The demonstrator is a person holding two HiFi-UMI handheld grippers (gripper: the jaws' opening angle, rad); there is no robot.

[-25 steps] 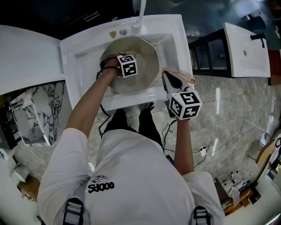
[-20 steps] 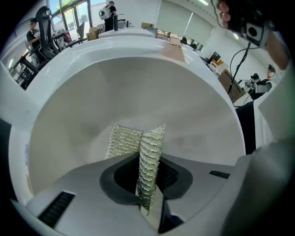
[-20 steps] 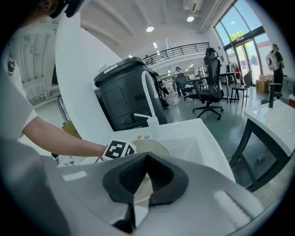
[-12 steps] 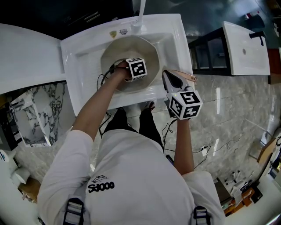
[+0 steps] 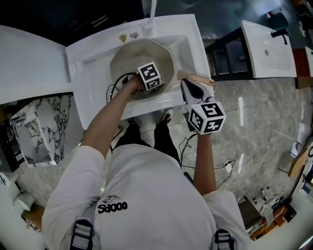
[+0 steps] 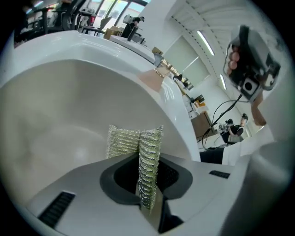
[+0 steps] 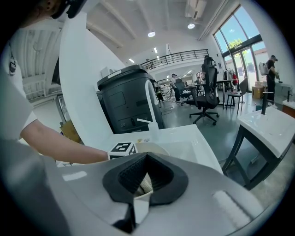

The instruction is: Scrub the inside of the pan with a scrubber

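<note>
A beige pan point(image 5: 132, 56) lies in the white sink point(image 5: 88, 53). My left gripper point(image 5: 146, 80) reaches down into the pan near its front right side, its marker cube on top. In the left gripper view its jaws point(image 6: 146, 184) are shut on a silvery mesh scrubber point(image 6: 144, 152), which is pressed against the pan's pale inner wall point(image 6: 60, 115). My right gripper point(image 5: 191, 90) stays at the sink's front right corner. It is shut on the pan's pinkish handle point(image 5: 198, 78). The handle point(image 7: 144, 184) shows as a pale strip between the right jaws.
A faucet point(image 5: 151, 12) stands at the back of the sink. A white counter point(image 5: 29, 58) adjoins the sink on the left. A second white basin point(image 5: 269, 44) on a dark frame stands to the right. A large black bin point(image 7: 126, 99) is behind the sink. Cables trail on the marble floor point(image 5: 254, 127).
My left gripper has slid with the scrubber from the pan's left side toward its right front. The right gripper has kept its hold on the handle.
</note>
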